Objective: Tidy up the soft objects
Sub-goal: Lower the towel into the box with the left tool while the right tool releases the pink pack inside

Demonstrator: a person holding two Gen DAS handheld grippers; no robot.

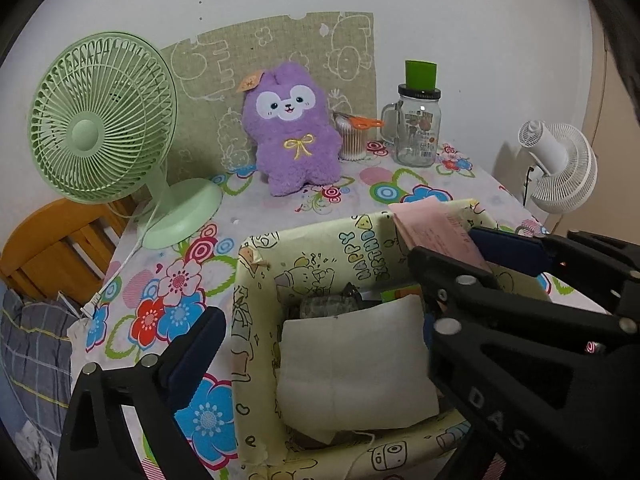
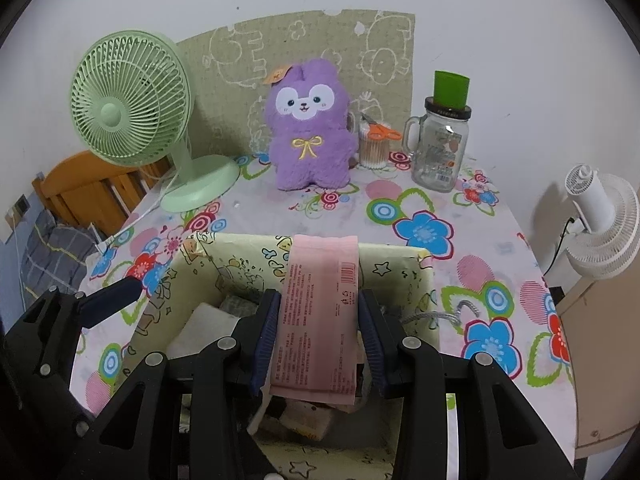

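Gripping a pink packet (image 2: pixel 320 312) between its pads, the right gripper (image 2: pixel 320 344) holds it over the yellow box (image 2: pixel 400 258), the packet's far end lying on the box's 12 o'clock rim. The left gripper (image 1: pixel 320 320) stands wide open with nothing between its fingers, straddling the box's 9 o'clock wall. A white pad (image 1: pixel 352 364) lies inside the box. Beyond, at 12 o'clock on the flowered tablecloth (image 2: pixel 460 264), sits a purple plush (image 2: pixel 310 128); green fan (image 2: pixel 128 104) at 10 o'clock, jar (image 2: pixel 440 148) at 1 o'clock.
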